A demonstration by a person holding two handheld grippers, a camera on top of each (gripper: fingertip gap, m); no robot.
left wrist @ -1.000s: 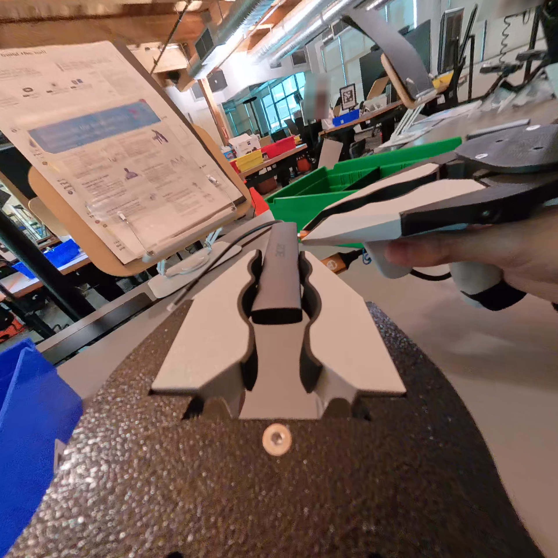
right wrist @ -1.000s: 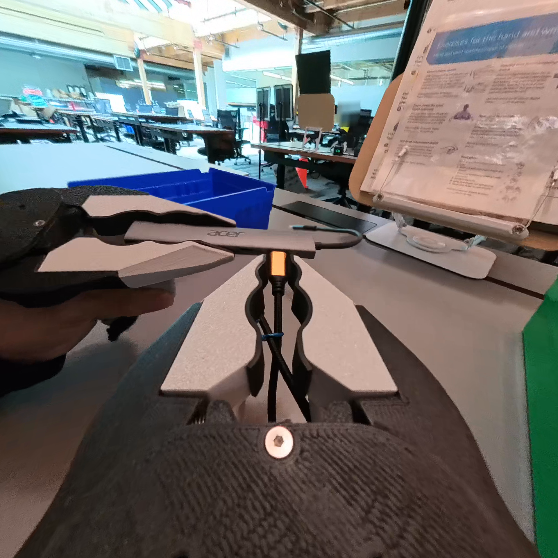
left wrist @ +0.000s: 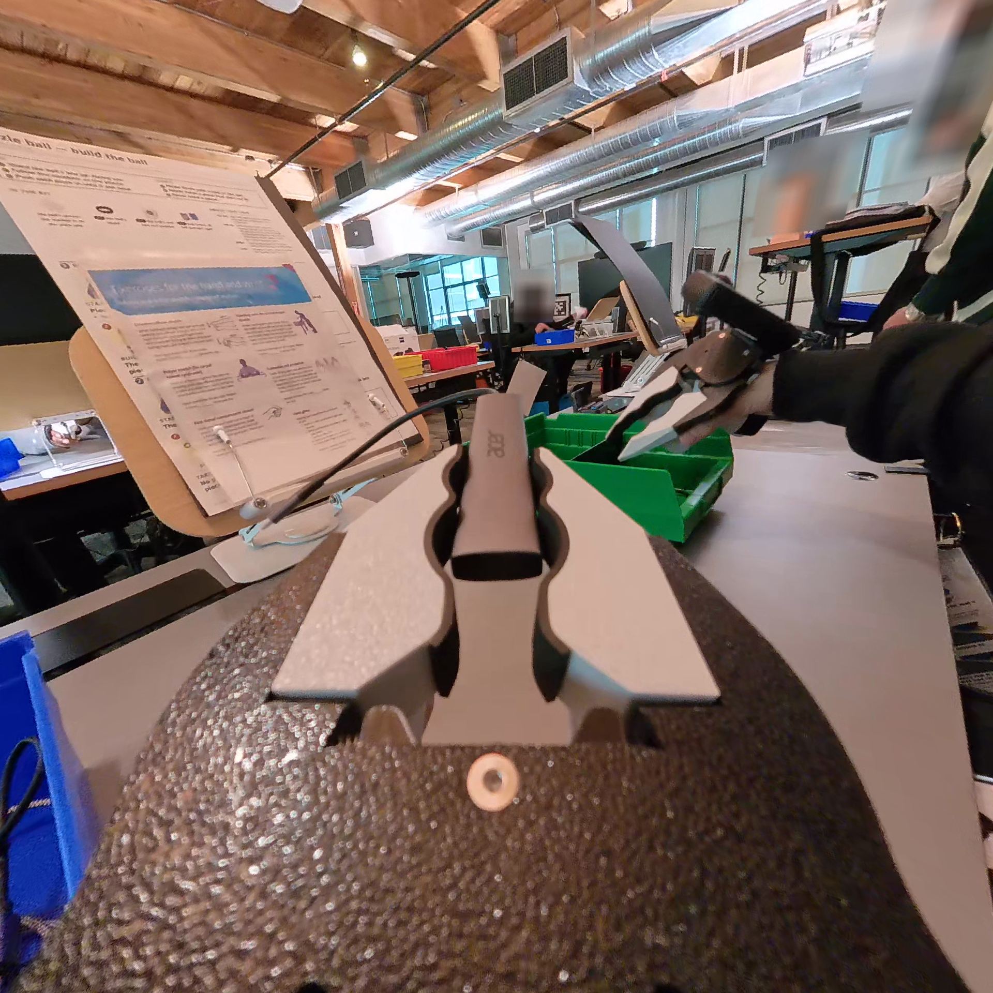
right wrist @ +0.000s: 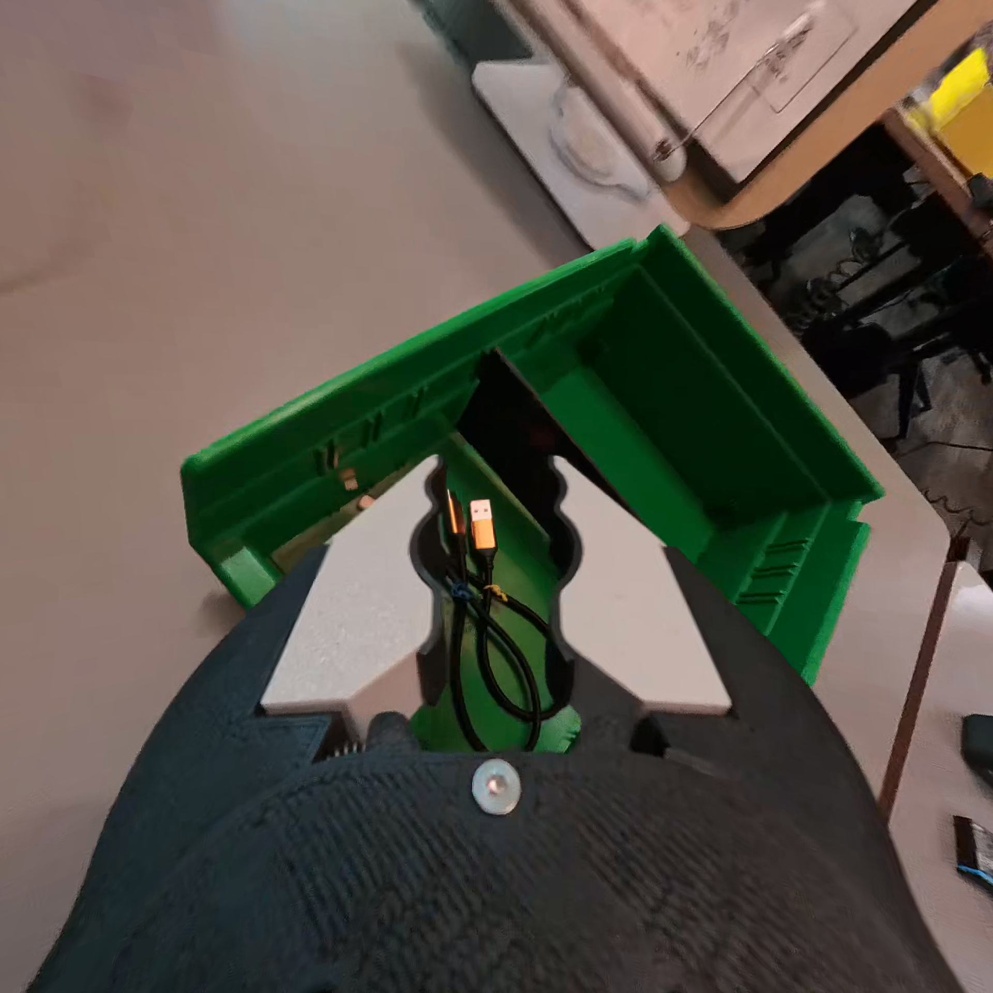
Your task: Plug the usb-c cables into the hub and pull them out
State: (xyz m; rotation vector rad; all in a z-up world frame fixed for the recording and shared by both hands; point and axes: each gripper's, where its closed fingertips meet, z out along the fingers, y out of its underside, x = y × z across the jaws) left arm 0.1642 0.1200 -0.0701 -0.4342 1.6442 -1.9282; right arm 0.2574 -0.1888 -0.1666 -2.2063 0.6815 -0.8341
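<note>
Fingers of the left gripper are clamped on the hub, one against each long side. Its grey bar points forward and away from the camera, held clear of the table. A thin dark lead leaves the hub's far end and droops left, in front of the document stand.

Right gripper fingers stand apart, with nothing between them. It hangs over the green bin, tips pointing down into it. Seen through the gap, the cable lies coiled on the floor of the bin's near compartment, with two orange plugs side by side at one end and small ties on the coil. Contact between fingers and cable cannot be confirmed. A black divider separates this compartment from the next.

In the left wrist view, the right gripper shows at the far side over the bin, held by a hand in a dark sleeve. A blue bin sits at the lower left edge.
</note>
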